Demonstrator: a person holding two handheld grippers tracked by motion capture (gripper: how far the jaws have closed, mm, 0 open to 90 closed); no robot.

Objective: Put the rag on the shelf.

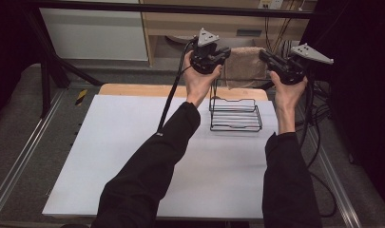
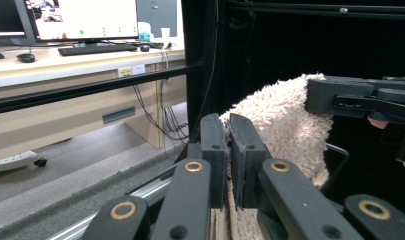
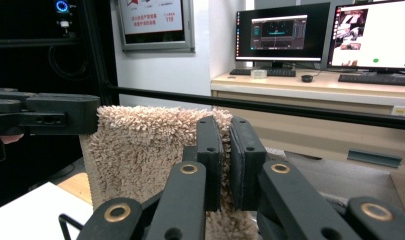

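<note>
A beige fluffy towel hangs spread between my two grippers above a black wire rack. My left gripper is shut on the towel's left top edge, and my right gripper is shut on its right top edge. In the left gripper view the jaws pinch the towel, with the right gripper clamped on its far corner. The right gripper view has its jaws closed on the towel, and the left gripper grips the opposite corner.
The rack stands at the back right of a white mat on the wooden table. A dark frame bar crosses behind the grippers. Cables trail along the right side. Desks with monitors stand beyond.
</note>
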